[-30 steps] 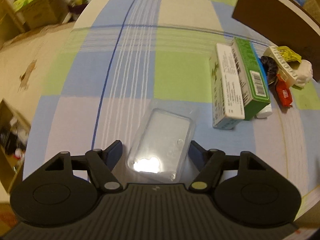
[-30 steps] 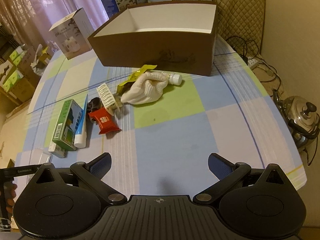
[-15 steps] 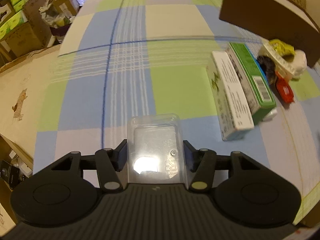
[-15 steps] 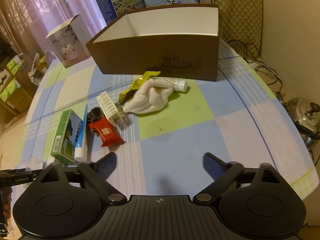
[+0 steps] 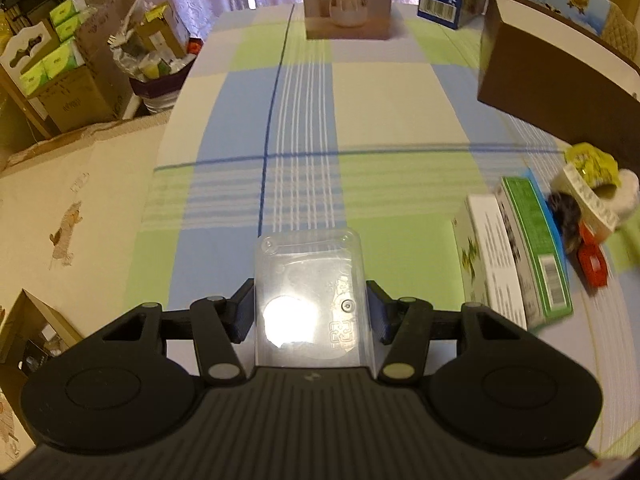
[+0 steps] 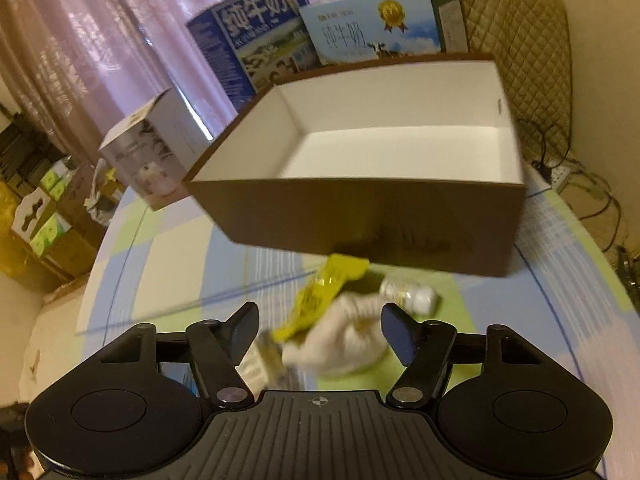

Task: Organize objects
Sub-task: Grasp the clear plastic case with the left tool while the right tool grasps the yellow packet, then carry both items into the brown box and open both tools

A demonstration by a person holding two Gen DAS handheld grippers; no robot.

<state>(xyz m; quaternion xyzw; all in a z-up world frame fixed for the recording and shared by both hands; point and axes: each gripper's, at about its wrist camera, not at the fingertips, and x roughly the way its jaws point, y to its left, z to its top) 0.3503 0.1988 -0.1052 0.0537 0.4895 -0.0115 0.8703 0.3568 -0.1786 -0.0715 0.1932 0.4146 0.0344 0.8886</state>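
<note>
Now the left gripper (image 5: 310,312) has its fingers pinching a clear plastic box (image 5: 310,300) by its sides, above the near counter (image 5: 380,108). Carrying it level to the open brown box (image 6: 360,160) looks wise, since the plastic seems slippery. The right gripper (image 6: 320,330) hovers with fingers spread over a cream cloth (image 6: 344,344). A checked cloth covers the counter; cartons and curtains crowd the room.

Setting: lived-in home, dining or living room. Evidence: table under checked cloth (image 5: 372,96) in blue, green, cream; pink lace curtains (image 6: 100,40) at window; quilted beige chair back (image 6: 520,32); milk cartons (image 6: 260,28) behind open brown box (image 6: 360,208); stacked cardboard boxes with green tissue packs (image 5: 52,60) on floor; cables and power strip (image 6: 568,168) by wall.
</note>
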